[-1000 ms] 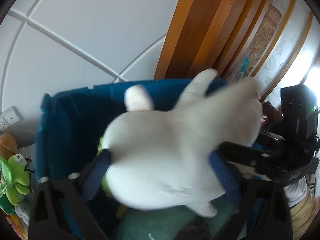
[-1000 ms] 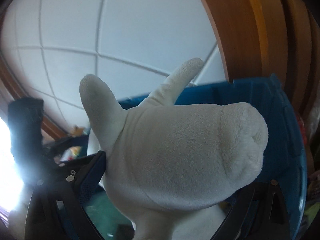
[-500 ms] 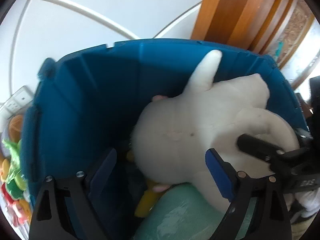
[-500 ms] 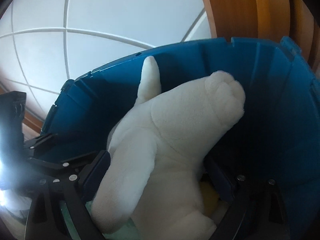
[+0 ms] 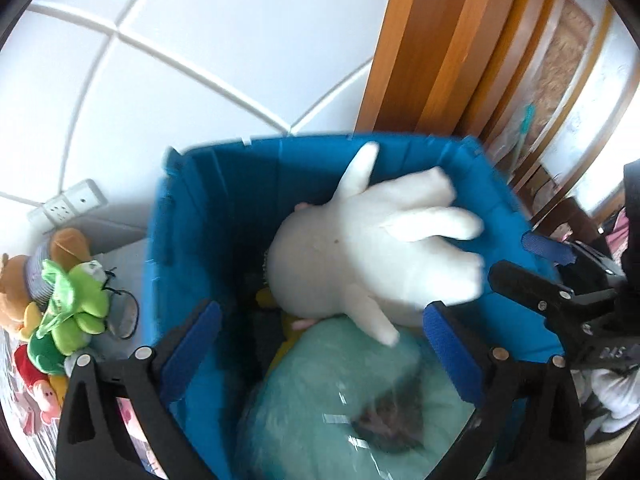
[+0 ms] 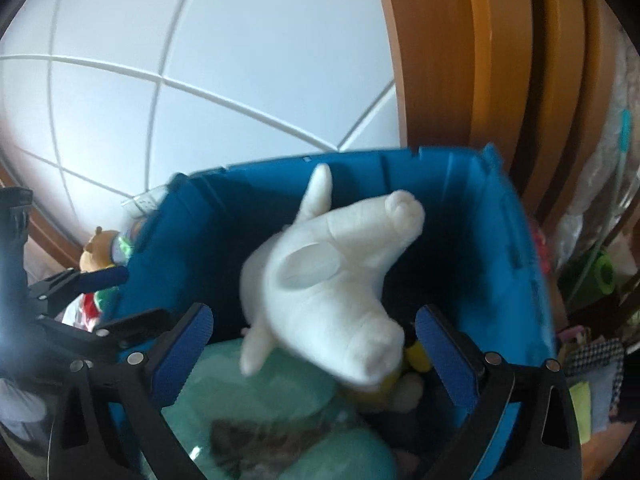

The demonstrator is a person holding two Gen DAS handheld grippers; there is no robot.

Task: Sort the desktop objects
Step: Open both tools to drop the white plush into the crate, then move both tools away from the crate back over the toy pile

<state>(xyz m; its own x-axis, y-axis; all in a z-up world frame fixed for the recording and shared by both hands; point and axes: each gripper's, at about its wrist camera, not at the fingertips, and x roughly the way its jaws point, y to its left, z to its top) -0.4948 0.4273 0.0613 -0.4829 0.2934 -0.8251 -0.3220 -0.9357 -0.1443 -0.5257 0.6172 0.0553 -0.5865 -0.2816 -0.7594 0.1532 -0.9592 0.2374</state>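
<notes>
A large white plush toy (image 5: 372, 256) (image 6: 332, 292) lies inside the blue bin (image 5: 188, 220) (image 6: 492, 248), resting on a teal cushion (image 5: 348, 396) (image 6: 256, 404) and other toys. My left gripper (image 5: 320, 344) hangs above the bin, its jaws opening wide, blue pads clear of the plush. Over the same bin my right gripper (image 6: 312, 344) is likewise opening, and the plush lies below and beyond its pads, untouched. Each gripper shows at the edge of the other's view.
A pile of small plush toys, green (image 5: 72, 308) and brown (image 5: 24, 292), lies left of the bin, with a white power strip (image 5: 66, 202) behind. White panelled wall and a wooden frame (image 5: 436, 44) stand behind the bin. Bags and clutter (image 6: 592, 360) sit to its right.
Both grippers held the white plush above the bin a second ago. They let it drop into the bin, opened wide and pulled back upward.
</notes>
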